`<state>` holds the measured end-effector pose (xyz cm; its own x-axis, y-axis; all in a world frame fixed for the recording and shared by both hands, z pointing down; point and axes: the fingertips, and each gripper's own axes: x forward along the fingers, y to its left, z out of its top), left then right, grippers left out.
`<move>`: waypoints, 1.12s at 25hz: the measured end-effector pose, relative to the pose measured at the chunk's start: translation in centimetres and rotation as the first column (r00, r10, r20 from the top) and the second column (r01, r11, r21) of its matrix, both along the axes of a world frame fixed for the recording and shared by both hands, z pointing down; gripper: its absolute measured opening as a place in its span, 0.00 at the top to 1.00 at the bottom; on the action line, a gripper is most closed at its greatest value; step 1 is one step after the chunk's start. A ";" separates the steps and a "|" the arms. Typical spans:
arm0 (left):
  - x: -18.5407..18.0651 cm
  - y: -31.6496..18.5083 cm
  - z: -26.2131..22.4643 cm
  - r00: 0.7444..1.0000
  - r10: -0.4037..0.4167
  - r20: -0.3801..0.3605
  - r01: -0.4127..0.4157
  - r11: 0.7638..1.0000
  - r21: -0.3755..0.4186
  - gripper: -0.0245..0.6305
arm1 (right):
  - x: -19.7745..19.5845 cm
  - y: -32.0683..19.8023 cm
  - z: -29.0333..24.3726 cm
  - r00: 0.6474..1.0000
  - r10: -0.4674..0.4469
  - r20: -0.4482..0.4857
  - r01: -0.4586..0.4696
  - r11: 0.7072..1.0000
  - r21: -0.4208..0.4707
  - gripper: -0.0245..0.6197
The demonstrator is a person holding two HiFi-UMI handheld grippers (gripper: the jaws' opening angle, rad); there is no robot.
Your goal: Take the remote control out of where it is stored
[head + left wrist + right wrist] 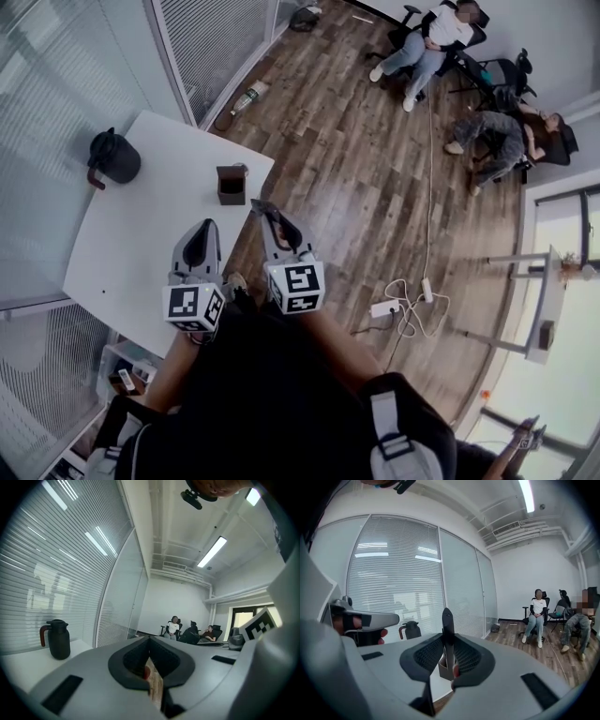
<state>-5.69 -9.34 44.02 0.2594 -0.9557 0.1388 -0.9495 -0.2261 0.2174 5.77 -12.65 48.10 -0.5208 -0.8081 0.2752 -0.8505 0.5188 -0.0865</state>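
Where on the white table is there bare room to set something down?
The wide stretch between the black jug and the brown box is bare, and so is the near half of the table below them. Only the edge beside the box is tight.

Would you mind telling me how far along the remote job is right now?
Done: the remote looks out of storage, apart from the brown box on the table. In hand: it stands edge-on in the shut right gripper, held in the air beside the table's edge. Left: probably only setting it down; the left gripper is shut and empty.
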 end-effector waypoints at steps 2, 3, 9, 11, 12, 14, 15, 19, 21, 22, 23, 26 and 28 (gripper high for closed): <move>0.7 0.5 0.1 1.000 -0.008 0.006 0.008 1.000 -0.006 0.96 | 0.6 1.0 -0.9 1.000 -0.009 0.019 0.009 1.000 0.007 0.86; 1.1 0.7 0.0 1.000 -0.013 0.009 0.013 1.000 -0.007 0.96 | 0.9 1.4 -1.5 1.000 -0.014 0.028 0.014 1.000 0.012 0.86; 3.2 1.7 -0.9 0.999 -0.032 0.034 0.032 0.999 0.005 0.96 | 3.1 3.2 -4.8 0.997 -0.041 0.068 0.037 0.997 0.061 0.86; 4.0 2.2 -1.0 0.999 -0.040 0.033 0.040 0.999 0.003 0.96 | 3.9 3.6 -5.1 0.996 -0.049 0.078 0.044 0.997 0.063 0.86; 4.4 2.5 -0.9 0.999 -0.041 0.035 0.041 0.999 0.000 0.96 | 4.2 3.7 -5.0 0.995 -0.053 0.083 0.048 0.997 0.061 0.86; 5.1 3.0 -0.8 0.998 -0.043 0.049 0.044 0.999 -0.005 0.96 | 4.8 3.9 -4.8 0.994 -0.057 0.095 0.052 0.997 0.058 0.86; 5.4 3.3 -0.7 0.997 -0.048 0.058 0.048 0.999 -0.008 0.96 | 5.0 3.9 -4.7 0.993 -0.059 0.099 0.053 0.997 0.059 0.86; 5.6 4.1 -1.2 0.994 -0.080 0.081 0.080 0.997 -0.002 0.96 | 5.9 4.5 -5.0 0.993 -0.076 0.095 0.069 0.995 0.073 0.86; 5.2 4.2 -1.5 0.991 -0.098 0.087 0.098 0.995 0.009 0.96 | 5.9 4.6 -4.9 0.992 -0.088 0.087 0.082 0.994 0.070 0.86; 4.8 4.3 -1.5 0.990 -0.107 0.089 0.106 0.994 0.013 0.96 | 5.8 4.8 -4.7 0.992 -0.092 0.084 0.086 0.994 0.066 0.86; 4.4 4.5 -1.4 0.989 -0.115 0.089 0.114 0.993 0.014 0.96 | 5.7 5.0 -4.5 0.992 -0.093 0.084 0.088 0.994 0.063 0.86; 3.3 4.9 -1.4 0.988 -0.123 0.091 0.122 0.992 0.018 0.96 | 5.1 5.5 -4.3 0.992 -0.096 0.078 0.091 0.993 0.069 0.86; 2.9 5.0 -1.4 0.990 -0.114 0.088 0.113 0.993 0.018 0.96 | 4.4 5.5 -4.4 0.992 -0.092 0.085 0.085 0.993 0.082 0.86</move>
